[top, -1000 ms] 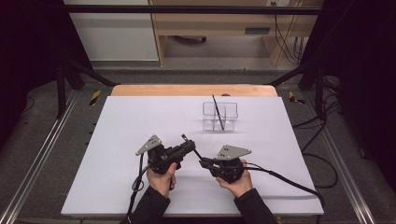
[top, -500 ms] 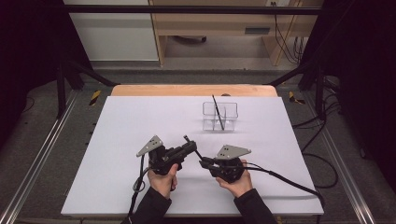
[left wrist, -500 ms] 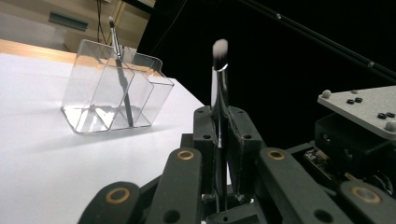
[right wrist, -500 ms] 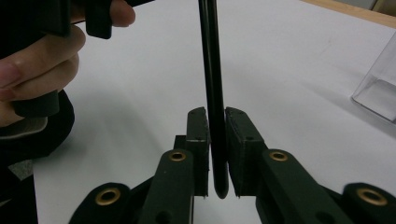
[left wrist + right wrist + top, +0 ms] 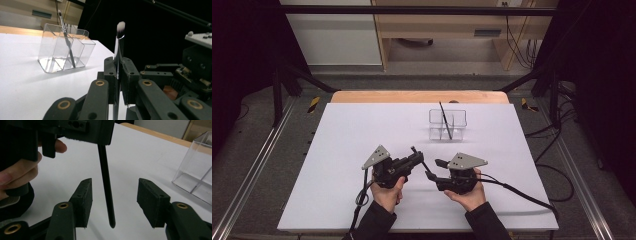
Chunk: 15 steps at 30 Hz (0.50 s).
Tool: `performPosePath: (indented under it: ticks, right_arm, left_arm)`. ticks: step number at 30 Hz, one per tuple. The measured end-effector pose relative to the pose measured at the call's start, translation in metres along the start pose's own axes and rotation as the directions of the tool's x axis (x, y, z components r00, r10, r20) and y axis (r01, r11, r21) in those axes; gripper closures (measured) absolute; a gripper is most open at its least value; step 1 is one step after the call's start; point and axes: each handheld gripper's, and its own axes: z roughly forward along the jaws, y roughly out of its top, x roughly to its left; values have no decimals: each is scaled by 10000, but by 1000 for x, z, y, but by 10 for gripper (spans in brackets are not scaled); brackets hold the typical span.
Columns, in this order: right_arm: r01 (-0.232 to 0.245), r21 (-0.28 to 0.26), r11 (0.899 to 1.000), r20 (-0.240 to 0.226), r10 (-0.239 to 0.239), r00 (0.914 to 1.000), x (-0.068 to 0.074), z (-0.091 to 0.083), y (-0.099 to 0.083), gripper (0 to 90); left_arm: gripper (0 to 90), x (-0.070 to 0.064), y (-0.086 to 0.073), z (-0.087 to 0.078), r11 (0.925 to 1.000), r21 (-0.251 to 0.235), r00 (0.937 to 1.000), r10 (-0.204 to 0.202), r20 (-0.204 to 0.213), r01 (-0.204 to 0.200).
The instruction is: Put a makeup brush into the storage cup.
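Two grippers meet mid-handover: left gripper (image 5: 117, 75) pinches a makeup brush (image 5: 119, 42) upright, its handle hanging between the spread jaws of right gripper (image 5: 113, 202). Next, likely close right, then release left; clear organizer (image 5: 65, 47) beyond.

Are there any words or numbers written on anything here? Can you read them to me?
No, there is nothing to read here.
The clear organizer is plain, with no label.
The brush held in the left gripper has no writing I can see.
The grey plate on the right gripper is blank.
The white table has no print.
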Motion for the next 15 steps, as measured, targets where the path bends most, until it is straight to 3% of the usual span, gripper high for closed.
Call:
performPosePath:
  ticks: [6, 15]
  right_arm:
    - [-88, -13, 10000, -9, 88, 10000, 0, -3, 2, 534]
    - [-192, 45, 9998, -64, 193, 9998, 0, -4, 2, 654]
  left_arm:
    - [834, -10, -2, 8, 9991, 244, 9994, 358, 19, -358]
    - [834, -15, -6, 14, 9976, 480, 9988, 491, 86, -494]
